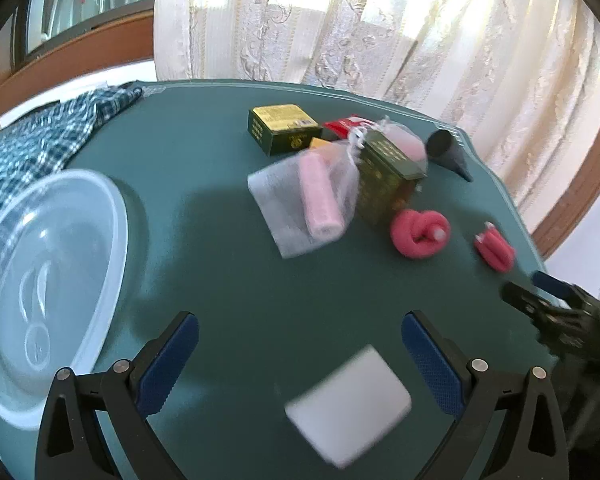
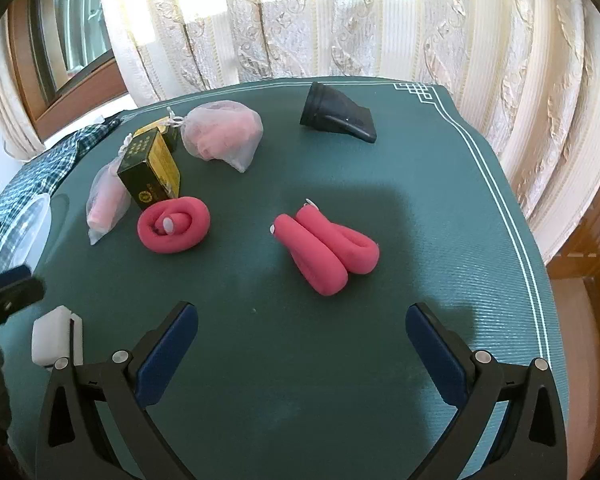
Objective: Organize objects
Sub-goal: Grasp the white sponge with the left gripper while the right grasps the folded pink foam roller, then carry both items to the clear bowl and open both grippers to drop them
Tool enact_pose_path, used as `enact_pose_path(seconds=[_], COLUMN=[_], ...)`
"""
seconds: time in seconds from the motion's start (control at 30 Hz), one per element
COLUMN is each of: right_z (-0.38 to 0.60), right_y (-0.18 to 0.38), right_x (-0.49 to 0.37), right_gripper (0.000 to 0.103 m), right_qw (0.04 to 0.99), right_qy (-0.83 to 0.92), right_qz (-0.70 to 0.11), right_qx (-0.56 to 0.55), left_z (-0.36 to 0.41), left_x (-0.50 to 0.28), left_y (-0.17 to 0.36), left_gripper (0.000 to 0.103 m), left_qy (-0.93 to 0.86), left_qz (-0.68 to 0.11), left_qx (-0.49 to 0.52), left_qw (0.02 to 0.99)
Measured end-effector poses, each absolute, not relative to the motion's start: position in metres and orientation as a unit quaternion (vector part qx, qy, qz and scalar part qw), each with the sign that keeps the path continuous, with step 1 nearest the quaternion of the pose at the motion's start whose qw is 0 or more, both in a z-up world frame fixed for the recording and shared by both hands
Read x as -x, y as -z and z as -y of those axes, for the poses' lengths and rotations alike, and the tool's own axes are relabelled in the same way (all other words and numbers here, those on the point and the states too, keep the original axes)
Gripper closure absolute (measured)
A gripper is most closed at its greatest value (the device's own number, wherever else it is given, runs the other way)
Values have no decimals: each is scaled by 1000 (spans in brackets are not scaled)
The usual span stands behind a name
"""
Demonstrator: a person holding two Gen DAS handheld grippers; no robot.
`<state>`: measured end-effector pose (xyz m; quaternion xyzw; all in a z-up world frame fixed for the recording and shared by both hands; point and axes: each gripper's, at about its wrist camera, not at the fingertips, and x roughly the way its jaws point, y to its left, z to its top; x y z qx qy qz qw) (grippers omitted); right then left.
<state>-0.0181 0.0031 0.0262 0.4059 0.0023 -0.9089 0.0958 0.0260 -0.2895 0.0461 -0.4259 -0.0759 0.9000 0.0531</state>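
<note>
Left gripper (image 1: 300,352) is hanging over the green table mat (image 1: 204,240) with jaws spread wide, holding nothing; a white block (image 1: 350,404) is lying on the mat between and just ahead of its fingers, not touched. Right gripper (image 2: 302,344) is likewise gaping wide and empty over bare mat.

Open room: a broad clear strip is lying in front of the right gripper, up to the folded pink foam roller (image 2: 328,254). The mat's white border line (image 2: 500,208) is running close along the right edge, a curtain (image 2: 340,20) hanging beyond the far edge.

Containers: a clear plastic tub (image 1: 48,280) is sitting at the left, lid on, contents not discernible. One mesh bag (image 1: 304,204) is holding a pink roll, leaning against a dark green box (image 1: 384,176). A second mesh bag (image 2: 222,134) is holding something pink. A coiled pink roller (image 2: 174,226) is touching the box; a black cone-shaped piece (image 2: 336,114) is lying apart, near the far edge.
</note>
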Motion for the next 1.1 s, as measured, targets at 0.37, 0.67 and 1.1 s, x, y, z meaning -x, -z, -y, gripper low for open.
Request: enact_pose_path(seconds=[0.37,0.67,1.1], right_z=[-6,-3,9], right_y=[-29,-18,-28], right_x=[53,70,44], right_gripper=[0,26,40], right_qw=[99,87,98], right_qy=[913,912,917], right_qz=[6,-6,-18], right_qx=[-396,-400,-387], left_z=[255,247,256], left_x=[-47,-45,-56], left_y=[-31,-16,-33], left_gripper=[0,25,32], left_qy=[-890,-888,-905], left_qz=[41,21,17], left_qx=[444,453,420], left_qw=[93,78,61])
